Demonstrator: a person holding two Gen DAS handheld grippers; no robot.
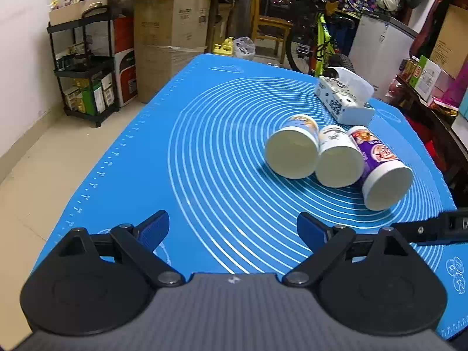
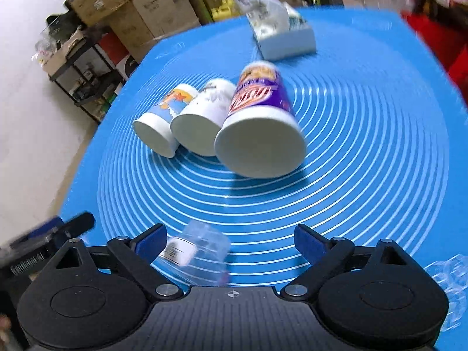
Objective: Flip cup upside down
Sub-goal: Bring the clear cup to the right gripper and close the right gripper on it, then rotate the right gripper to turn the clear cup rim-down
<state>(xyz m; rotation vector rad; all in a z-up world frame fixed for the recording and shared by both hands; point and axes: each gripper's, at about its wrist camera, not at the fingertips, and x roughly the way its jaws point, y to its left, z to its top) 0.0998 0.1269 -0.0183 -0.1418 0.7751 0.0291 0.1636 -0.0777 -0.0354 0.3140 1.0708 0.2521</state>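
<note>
Three paper cups stand side by side on the blue mat [image 1: 204, 146], wide white ends toward me: a light blue cup [image 1: 294, 149] [image 2: 162, 120], a white cup [image 1: 337, 158] [image 2: 204, 120] and a purple cup [image 1: 380, 169] [image 2: 260, 128]. Which end is the open mouth is unclear. My left gripper [image 1: 233, 231] is open and empty, near the mat's front, left of the cups. My right gripper [image 2: 231, 244] is open, in front of the purple cup. A clear plastic cup [image 2: 199, 251] lies on the mat between its fingers, by the left finger.
A white tissue box [image 1: 345, 99] [image 2: 280, 35] sits behind the cups. Another clear plastic item [image 2: 447, 275] lies at the mat's right front. Cardboard boxes [image 1: 172, 29], a black shelf cart [image 1: 84, 67] and a bicycle [image 1: 318, 44] stand beyond the table. The right gripper's finger [image 1: 433, 229] shows in the left wrist view.
</note>
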